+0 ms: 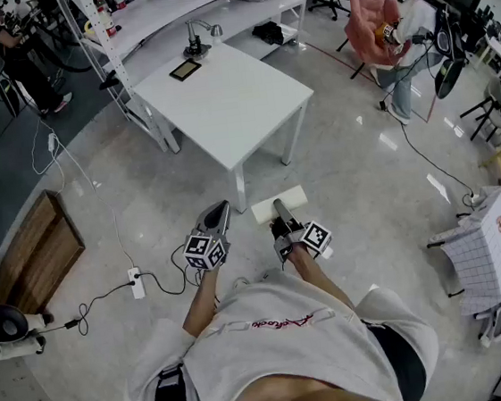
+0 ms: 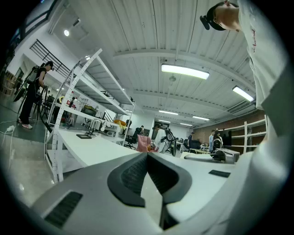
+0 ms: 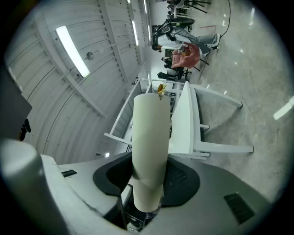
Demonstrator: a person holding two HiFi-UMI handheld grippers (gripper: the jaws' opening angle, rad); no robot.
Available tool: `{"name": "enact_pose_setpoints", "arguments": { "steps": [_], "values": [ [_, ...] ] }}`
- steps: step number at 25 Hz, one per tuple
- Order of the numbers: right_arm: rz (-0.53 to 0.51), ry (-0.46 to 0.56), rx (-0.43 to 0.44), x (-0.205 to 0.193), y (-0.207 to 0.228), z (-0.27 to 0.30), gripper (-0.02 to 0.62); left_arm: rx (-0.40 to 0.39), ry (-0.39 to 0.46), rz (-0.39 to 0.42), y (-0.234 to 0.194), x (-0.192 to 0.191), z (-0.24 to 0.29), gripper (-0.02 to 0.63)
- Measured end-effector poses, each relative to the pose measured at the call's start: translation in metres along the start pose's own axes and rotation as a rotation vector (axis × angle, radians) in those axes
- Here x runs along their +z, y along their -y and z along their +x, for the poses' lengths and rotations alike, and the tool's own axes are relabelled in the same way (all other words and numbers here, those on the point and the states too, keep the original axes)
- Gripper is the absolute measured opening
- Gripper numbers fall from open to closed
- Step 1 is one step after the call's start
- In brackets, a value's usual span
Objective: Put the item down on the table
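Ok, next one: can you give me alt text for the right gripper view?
The right gripper is shut on a cream block that sticks out from between its jaws towards the camera's far view. Behind it, tipped sideways in the picture, are a white table and a shiny grey floor.

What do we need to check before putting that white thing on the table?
1. Right gripper clamped on the pale block: ok.
2. Left gripper shut, holding nothing: ok.
3. Bare room on the table at its near corner: ok.
4. Block above the table: not ok, it hangs over the floor, short of that corner.
5. Dark slab on the table lies away from that corner: ok.
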State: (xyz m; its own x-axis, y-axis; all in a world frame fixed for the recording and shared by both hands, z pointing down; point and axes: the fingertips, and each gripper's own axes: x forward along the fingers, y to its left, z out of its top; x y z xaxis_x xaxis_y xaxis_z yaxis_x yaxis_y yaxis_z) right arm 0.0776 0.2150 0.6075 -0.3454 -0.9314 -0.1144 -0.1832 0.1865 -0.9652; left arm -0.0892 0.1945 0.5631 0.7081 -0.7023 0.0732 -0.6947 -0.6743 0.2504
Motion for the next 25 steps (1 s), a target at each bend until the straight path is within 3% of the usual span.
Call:
{"name": "enact_pose_setpoints", "arguments": {
  "steps": [25],
  "values": [
    [0.006,-0.017,0.012,0.03,0.005,-0.006,0.189,-0.004,-0.016,0.027,0.024,-0.002,0.028,0.017]
  ]
}}
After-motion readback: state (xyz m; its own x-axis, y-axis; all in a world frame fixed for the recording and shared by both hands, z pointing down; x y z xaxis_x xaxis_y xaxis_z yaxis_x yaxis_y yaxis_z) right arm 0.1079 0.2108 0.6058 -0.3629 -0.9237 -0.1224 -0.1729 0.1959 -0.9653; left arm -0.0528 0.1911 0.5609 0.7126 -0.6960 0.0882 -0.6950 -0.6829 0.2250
